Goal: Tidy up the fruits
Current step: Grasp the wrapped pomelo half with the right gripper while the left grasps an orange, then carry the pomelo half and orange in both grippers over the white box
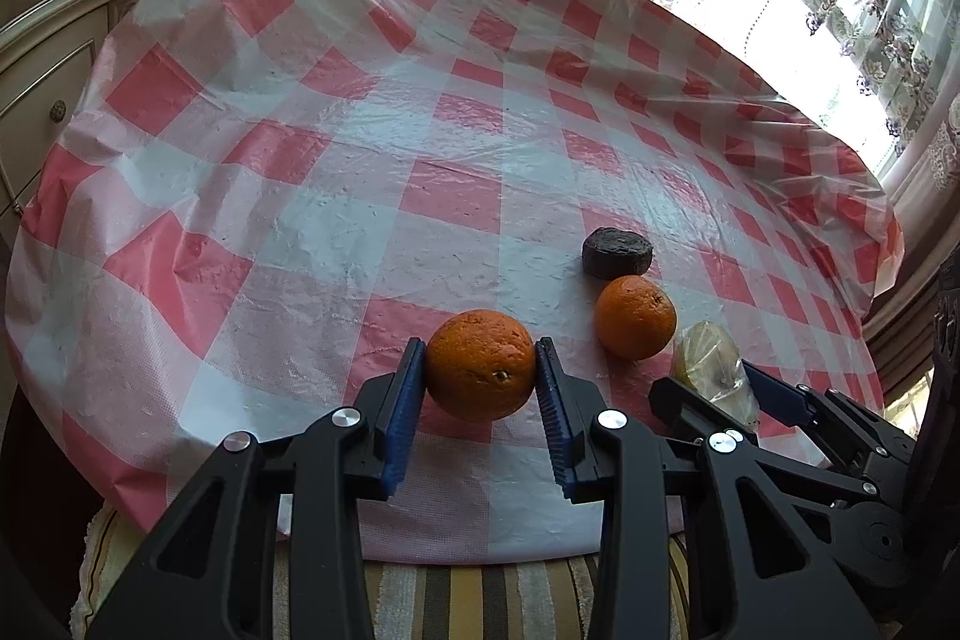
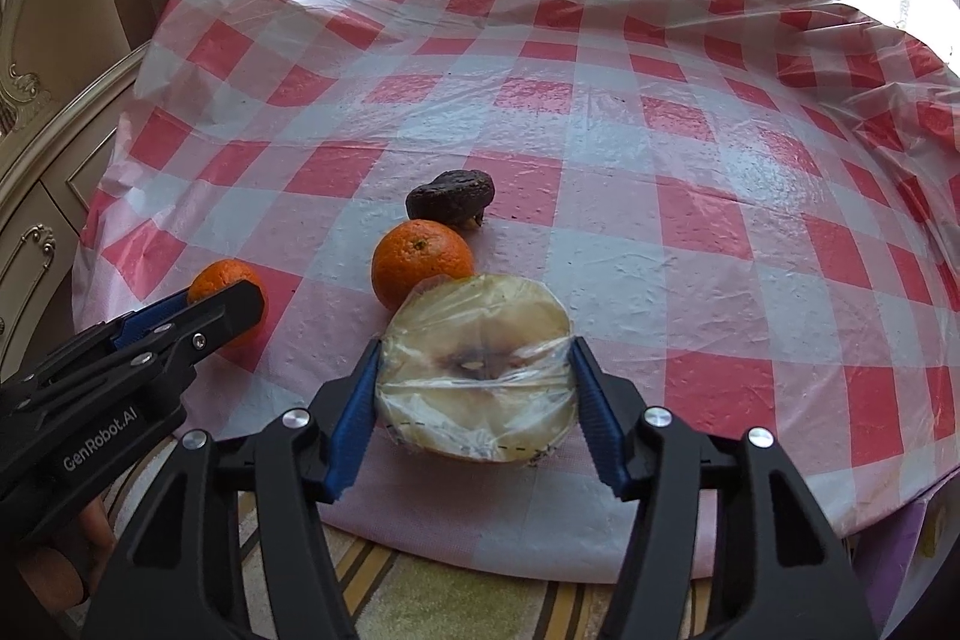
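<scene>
Two grippers work at the near edge of the checked cloth. Left gripper pinches an orange, rind dimpled. Right gripper has both pads against a plastic-wrapped apple half, core browned. Second orange sits just beyond it, a dark shrivelled fruit farther still

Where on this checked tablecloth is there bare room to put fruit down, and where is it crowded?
Bare: the whole far half of the tablecloth toward the window, and its right side. Crowded: the near edge, where the held orange, second orange, dark fruit and wrapped half fruit cluster around both hand-held grippers.
</scene>
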Demonstrator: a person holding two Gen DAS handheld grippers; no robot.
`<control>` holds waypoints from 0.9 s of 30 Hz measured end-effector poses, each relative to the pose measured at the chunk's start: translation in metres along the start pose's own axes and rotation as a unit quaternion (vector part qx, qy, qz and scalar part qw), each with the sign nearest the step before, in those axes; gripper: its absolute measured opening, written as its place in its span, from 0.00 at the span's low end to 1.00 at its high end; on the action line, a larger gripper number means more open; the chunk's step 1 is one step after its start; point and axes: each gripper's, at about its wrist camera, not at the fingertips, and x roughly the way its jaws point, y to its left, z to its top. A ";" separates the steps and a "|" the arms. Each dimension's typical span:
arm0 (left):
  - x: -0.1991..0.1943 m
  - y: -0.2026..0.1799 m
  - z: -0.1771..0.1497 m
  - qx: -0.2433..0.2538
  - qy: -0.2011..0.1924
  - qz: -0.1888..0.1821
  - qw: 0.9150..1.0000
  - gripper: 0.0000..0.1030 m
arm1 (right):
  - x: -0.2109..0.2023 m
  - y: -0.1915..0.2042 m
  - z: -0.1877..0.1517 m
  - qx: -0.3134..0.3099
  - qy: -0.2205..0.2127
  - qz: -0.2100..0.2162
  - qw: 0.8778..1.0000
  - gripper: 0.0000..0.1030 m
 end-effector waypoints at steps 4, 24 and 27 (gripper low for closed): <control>-0.001 -0.005 0.000 0.009 -0.004 0.001 1.000 0.34 | -0.006 -0.004 -0.002 0.006 -0.007 0.001 1.000 0.59; -0.018 -0.061 0.000 0.091 -0.028 -0.009 0.995 0.34 | -0.055 -0.064 -0.025 0.072 -0.040 -0.002 0.997 0.59; -0.017 -0.071 -0.001 0.099 -0.024 -0.016 0.995 0.34 | -0.065 -0.081 -0.032 0.085 -0.044 -0.010 0.995 0.59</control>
